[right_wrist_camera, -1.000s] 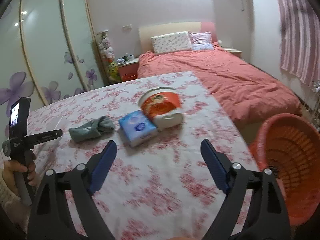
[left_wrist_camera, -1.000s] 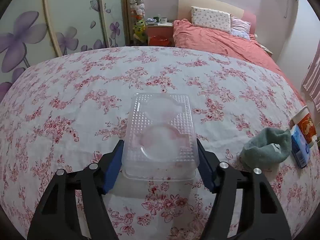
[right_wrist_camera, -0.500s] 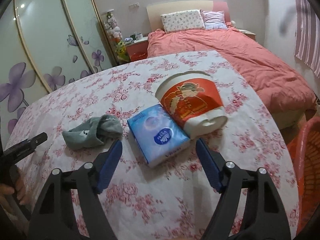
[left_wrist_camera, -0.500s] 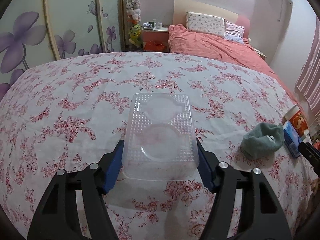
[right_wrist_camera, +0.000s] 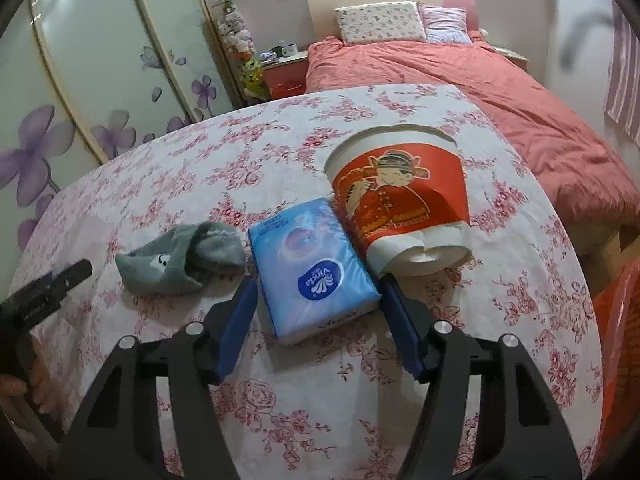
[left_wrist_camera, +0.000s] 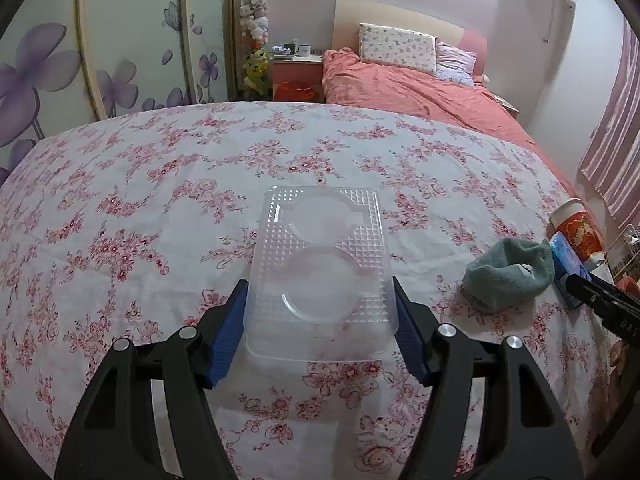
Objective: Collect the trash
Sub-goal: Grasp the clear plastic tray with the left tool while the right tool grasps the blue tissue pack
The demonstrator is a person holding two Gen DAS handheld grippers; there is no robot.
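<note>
A clear plastic tray (left_wrist_camera: 322, 268) is held level between the blue pads of my left gripper (left_wrist_camera: 320, 328), above the floral tablecloth (left_wrist_camera: 160, 200). My right gripper (right_wrist_camera: 318, 324) is open, its pads on either side of the near end of a blue tissue pack (right_wrist_camera: 312, 264) that lies on the table. A red and white paper cup (right_wrist_camera: 400, 196) lies on its side against the pack's right. A grey sock (right_wrist_camera: 180, 258) lies to its left. The sock (left_wrist_camera: 508, 272), pack (left_wrist_camera: 568, 260) and cup (left_wrist_camera: 576, 228) also show at the right of the left wrist view.
An orange basket (right_wrist_camera: 620, 340) stands past the table's right edge. A bed with a pink cover (right_wrist_camera: 480, 72) lies behind the table. A wardrobe with purple flowers (left_wrist_camera: 100, 40) stands at the left. The right gripper's tip (left_wrist_camera: 600, 300) shows at the left view's right edge.
My right gripper has swung left from the basket and come down close around the tissue pack. My left gripper has kept hold of the clear tray and lifted it slightly.
</note>
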